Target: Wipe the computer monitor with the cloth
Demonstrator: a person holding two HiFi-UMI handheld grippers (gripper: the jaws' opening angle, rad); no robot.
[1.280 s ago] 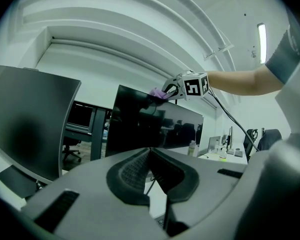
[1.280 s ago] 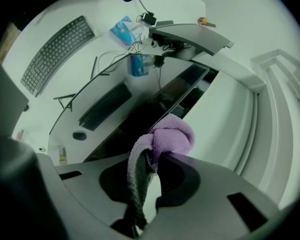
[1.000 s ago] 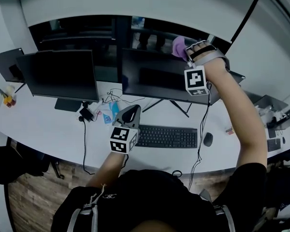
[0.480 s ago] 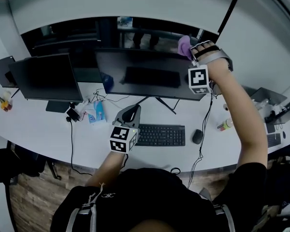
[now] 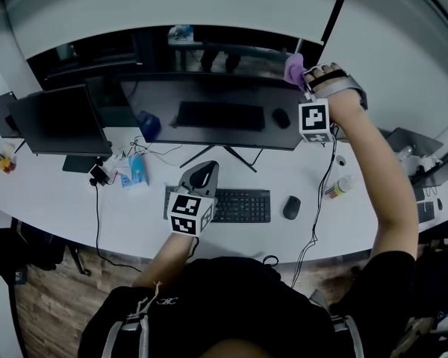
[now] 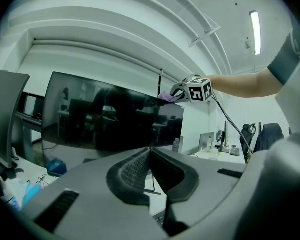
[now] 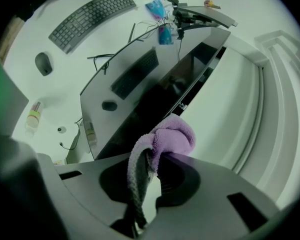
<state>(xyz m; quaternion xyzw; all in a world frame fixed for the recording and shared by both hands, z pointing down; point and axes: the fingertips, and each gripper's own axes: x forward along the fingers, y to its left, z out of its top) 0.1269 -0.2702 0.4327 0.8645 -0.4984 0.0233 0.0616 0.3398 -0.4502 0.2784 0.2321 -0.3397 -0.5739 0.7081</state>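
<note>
In the head view the right gripper (image 5: pixel 305 77) holds the purple cloth (image 5: pixel 293 68) at the far right top corner of the central monitor (image 5: pixel 209 114). A second ago the cloth sat further left along that top edge, so the stroke seems to have run out to the corner and most of the screen below probably remains to wipe. The left gripper (image 5: pixel 200 176) hangs over the near desk beside the keyboard (image 5: pixel 235 205), much as before. The left gripper view shows its jaws pressed together with nothing between them, and the cloth far off at the monitor's corner. In the right gripper view the jaws are clenched on a fold of the cloth, which bulges beyond them. That bulge hides the contact, so whether it presses the glass or only the bezel is unclear. The dark, reflective screen shows no wiped patches.
</note>
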